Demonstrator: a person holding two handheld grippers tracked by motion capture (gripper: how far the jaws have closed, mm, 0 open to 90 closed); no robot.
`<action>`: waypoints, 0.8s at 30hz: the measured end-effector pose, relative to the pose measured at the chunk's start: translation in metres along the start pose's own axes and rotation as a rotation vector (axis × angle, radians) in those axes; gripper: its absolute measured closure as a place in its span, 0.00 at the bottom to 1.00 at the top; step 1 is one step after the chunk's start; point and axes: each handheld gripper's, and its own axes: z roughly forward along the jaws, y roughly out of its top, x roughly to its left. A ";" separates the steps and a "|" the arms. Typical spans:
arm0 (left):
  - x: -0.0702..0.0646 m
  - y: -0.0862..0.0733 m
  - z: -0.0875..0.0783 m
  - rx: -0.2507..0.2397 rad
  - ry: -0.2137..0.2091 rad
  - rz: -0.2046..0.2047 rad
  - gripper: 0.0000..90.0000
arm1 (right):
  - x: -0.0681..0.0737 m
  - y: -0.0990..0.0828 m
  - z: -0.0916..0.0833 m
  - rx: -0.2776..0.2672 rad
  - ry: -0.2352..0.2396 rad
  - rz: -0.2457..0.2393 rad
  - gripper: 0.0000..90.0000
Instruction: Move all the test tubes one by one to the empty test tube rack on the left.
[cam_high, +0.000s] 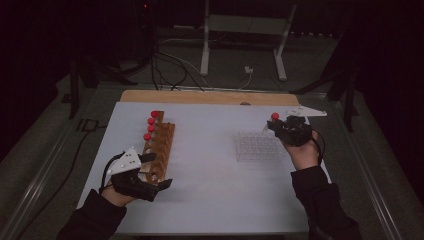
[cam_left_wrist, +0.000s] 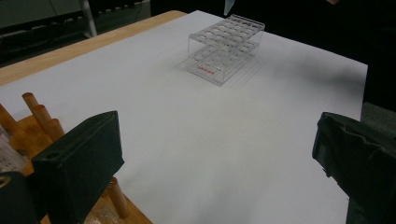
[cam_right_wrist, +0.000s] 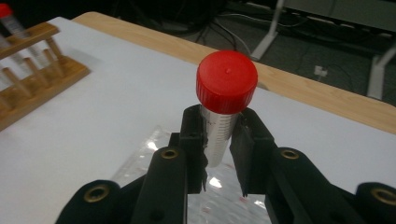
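Between the right claw's (cam_right_wrist: 218, 140) pads sits a red-capped test tube (cam_right_wrist: 223, 107), pinched just under its cap above the clear rack (cam_high: 259, 146). Misjudge a hole and it could jam or tip. Left claw (cam_high: 150, 172) waits wide by the wooden rack (cam_high: 161, 145).

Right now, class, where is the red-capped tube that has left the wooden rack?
The red-capped tube sits upright between the right gripper's jaws, at the right of the high view, above the clear plastic rack.

The tube (cam_right_wrist: 219, 135) between the right gripper (cam_right_wrist: 218, 140) jaws is clear plastic with a glossy red cap (cam_right_wrist: 226, 81); left of it, the rack (cam_right_wrist: 32, 74) is matt wood.
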 end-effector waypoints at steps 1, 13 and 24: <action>0.000 0.000 0.000 0.000 0.002 0.001 0.03 | 0.003 0.001 0.000 -0.002 0.007 -0.004 0.84; -0.003 0.003 0.002 0.012 -0.015 0.012 0.03 | 0.032 0.010 0.004 -0.005 0.099 -0.051 0.83; -0.006 0.007 0.005 0.008 -0.027 0.020 0.03 | 0.059 0.007 0.008 0.010 0.174 -0.100 0.84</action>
